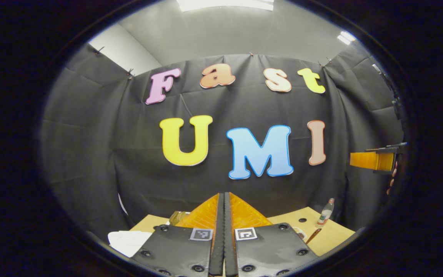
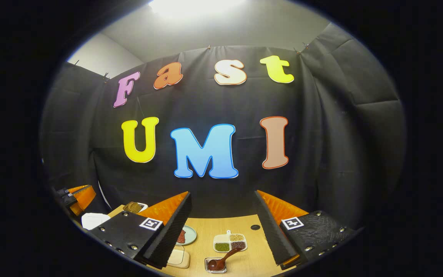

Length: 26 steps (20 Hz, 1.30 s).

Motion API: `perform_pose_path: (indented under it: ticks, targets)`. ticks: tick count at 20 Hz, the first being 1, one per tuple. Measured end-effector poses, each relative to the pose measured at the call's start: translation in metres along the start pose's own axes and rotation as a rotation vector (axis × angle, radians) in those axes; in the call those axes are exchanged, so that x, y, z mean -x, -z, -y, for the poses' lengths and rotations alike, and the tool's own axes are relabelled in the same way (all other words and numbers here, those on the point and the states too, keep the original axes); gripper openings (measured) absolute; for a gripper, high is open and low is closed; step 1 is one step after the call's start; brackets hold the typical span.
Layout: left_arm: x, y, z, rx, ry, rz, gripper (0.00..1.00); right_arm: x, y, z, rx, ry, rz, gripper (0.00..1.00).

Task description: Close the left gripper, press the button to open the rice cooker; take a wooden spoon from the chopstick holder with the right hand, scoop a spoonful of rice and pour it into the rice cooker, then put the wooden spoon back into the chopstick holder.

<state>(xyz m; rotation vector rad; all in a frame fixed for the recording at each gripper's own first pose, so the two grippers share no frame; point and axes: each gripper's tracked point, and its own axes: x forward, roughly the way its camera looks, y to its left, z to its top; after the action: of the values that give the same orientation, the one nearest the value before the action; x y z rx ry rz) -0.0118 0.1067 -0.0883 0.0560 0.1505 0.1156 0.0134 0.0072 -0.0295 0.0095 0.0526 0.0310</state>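
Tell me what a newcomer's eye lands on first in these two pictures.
In the right gripper view, the open right tool frames a wooden table holding a divided dish of beans and a dark spoon in front of it. In the left gripper view, the left tool is shut, with a small bottle to its right.

Left claw (image 1: 223, 215) had dark textured plates studded with screws, square black-and-white markers, ribbed orange bodies, right claw (image 2: 221, 219) alike

Black cloth wall (image 1: 90, 154) w/ clips up top, grey ceiling (image 2: 214, 34) & lights, tan wood counter (image 2: 221, 227).
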Motion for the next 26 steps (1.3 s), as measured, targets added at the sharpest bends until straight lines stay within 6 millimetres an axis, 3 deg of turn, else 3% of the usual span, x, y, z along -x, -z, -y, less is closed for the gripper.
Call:
perform_pose_path:
  ticks: [1, 2, 5, 8, 12, 17, 18, 19, 20, 21, 26]
  targets:
    - [0.003, 0.009, -0.008, -0.015, -0.012, -0.016, 0.11, 0.0, 0.001, -0.001, 0.002, -0.002, -0.004, 0.97]
    - [0.006, 0.02, -0.017, -0.032, -0.03, -0.037, 0.07, 0.0, 0.003, 0.0, 0.005, -0.003, -0.005, 0.97]
    - [0.016, 0.063, -0.036, -0.003, -0.05, -0.128, 0.1, -0.002, 0.004, 0.002, 0.006, -0.004, -0.006, 0.97]
    - [0.025, 0.101, -0.073, 0.033, -0.132, -0.208, 0.07, -0.004, 0.009, 0.0, 0.001, -0.012, -0.015, 0.97]
    - [0.042, 0.143, -0.118, 0.117, -0.237, -0.291, 0.1, -0.006, 0.012, -0.001, 0.003, -0.023, -0.024, 0.97]
    - [0.067, 0.179, -0.16, 0.181, -0.315, -0.378, 0.11, -0.01, 0.014, -0.001, -0.002, -0.03, -0.024, 0.97]
    - [0.072, 0.187, -0.168, 0.188, -0.331, -0.396, 0.03, -0.011, 0.017, -0.002, -0.003, -0.032, -0.029, 0.97]
    - [0.077, 0.195, -0.175, 0.197, -0.346, -0.416, 0.1, -0.012, 0.019, -0.003, -0.005, -0.035, -0.036, 0.97]
    - [0.08, 0.202, -0.181, 0.208, -0.359, -0.44, 0.07, -0.012, 0.021, -0.003, -0.007, -0.038, -0.041, 0.97]
    - [0.083, 0.208, -0.185, 0.219, -0.366, -0.46, 0.11, -0.014, 0.023, -0.004, -0.007, -0.04, -0.048, 0.97]
    - [0.084, 0.233, -0.192, 0.198, -0.373, -0.536, 0.07, -0.014, 0.031, -0.001, -0.01, -0.034, -0.067, 0.97]
